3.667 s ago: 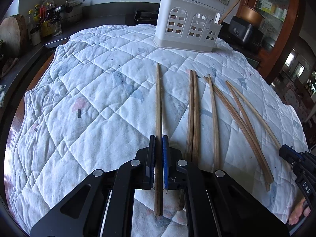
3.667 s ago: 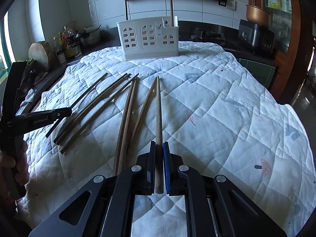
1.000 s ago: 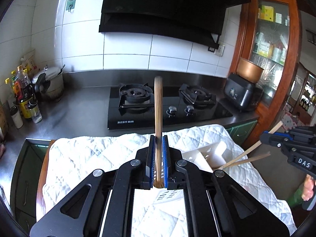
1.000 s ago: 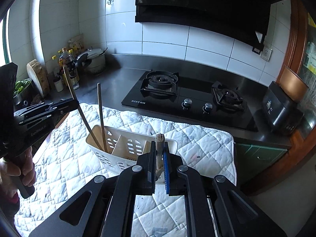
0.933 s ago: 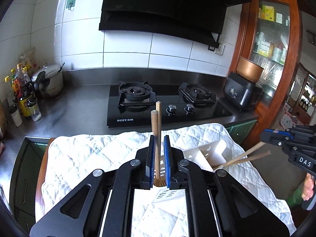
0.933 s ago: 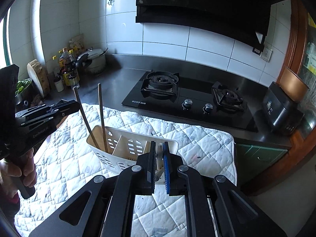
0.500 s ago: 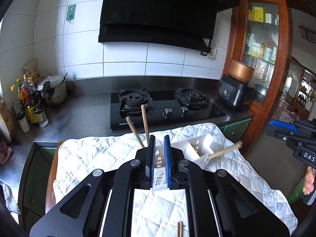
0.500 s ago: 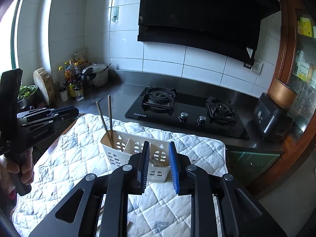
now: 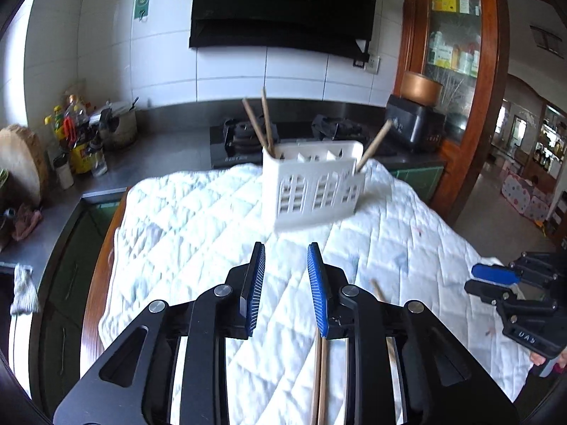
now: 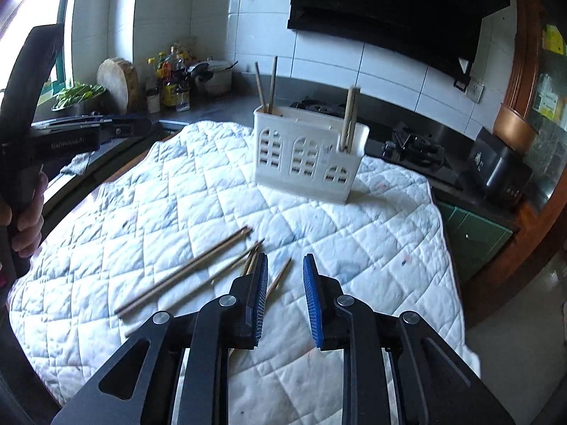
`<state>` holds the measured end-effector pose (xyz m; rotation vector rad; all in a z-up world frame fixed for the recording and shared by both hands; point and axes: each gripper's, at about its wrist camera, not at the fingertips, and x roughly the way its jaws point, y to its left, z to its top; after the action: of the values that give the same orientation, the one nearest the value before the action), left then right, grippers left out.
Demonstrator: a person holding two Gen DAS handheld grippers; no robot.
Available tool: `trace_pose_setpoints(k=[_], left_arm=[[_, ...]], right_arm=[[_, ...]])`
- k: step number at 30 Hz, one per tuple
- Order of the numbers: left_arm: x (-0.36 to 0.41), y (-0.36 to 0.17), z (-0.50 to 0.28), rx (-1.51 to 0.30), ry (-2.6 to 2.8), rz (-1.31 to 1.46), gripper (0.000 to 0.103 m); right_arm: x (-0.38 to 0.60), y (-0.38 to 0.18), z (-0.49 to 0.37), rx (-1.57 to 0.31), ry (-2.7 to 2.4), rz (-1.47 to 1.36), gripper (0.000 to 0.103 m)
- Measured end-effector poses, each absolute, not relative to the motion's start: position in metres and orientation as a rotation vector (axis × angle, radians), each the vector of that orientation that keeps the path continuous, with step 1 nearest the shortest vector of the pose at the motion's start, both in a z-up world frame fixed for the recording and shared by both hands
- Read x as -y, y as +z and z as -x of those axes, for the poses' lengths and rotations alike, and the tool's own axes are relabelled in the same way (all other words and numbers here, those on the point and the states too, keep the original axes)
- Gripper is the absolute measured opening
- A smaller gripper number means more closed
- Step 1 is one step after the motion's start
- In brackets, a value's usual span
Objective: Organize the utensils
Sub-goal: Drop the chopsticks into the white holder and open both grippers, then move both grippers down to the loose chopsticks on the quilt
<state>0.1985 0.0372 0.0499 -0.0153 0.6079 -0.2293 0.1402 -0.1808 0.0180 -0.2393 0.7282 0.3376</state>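
Note:
A white utensil holder (image 9: 313, 187) (image 10: 308, 154) stands at the far side of the quilted cloth. Two chopsticks (image 9: 260, 125) (image 10: 267, 83) lean in its left end and more chopsticks (image 10: 349, 118) (image 9: 375, 143) stand at its right end. Several loose chopsticks (image 10: 198, 265) lie on the cloth before my right gripper (image 10: 283, 285). A pair of chopsticks (image 9: 319, 379) lies under my left gripper (image 9: 286, 278). Both grippers are open and empty, held above the cloth short of the holder. The right gripper also shows in the left wrist view (image 9: 496, 279).
The white quilted cloth (image 10: 159, 212) covers the table. Behind it runs a dark counter with a gas hob (image 10: 418, 148), bottles (image 10: 170, 81), a pot and a chopping block (image 10: 118, 83). A black appliance (image 10: 496, 170) and a wooden cabinet stand at the right.
Both grippers let their chopsticks go into the holder, opened, and drew back and down from it toward the loose chopsticks on the cloth.

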Motion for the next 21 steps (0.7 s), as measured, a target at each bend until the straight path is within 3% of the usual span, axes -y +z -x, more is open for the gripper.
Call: trace_pose_setpoints(k=[9,21], left_arm=[[-0.067,-0.005,-0.148,-0.689,-0.179,0.086,0.025],[-0.077,-0.04,-0.123,-0.758,-0.155,0.131,0.025]], right_arm=[[0.171,-0.05,-0.094,-0.831,0.348,0.118,0.019],[0.16,-0.079,-0.083,-0.905,0.382,0.021,0.015]])
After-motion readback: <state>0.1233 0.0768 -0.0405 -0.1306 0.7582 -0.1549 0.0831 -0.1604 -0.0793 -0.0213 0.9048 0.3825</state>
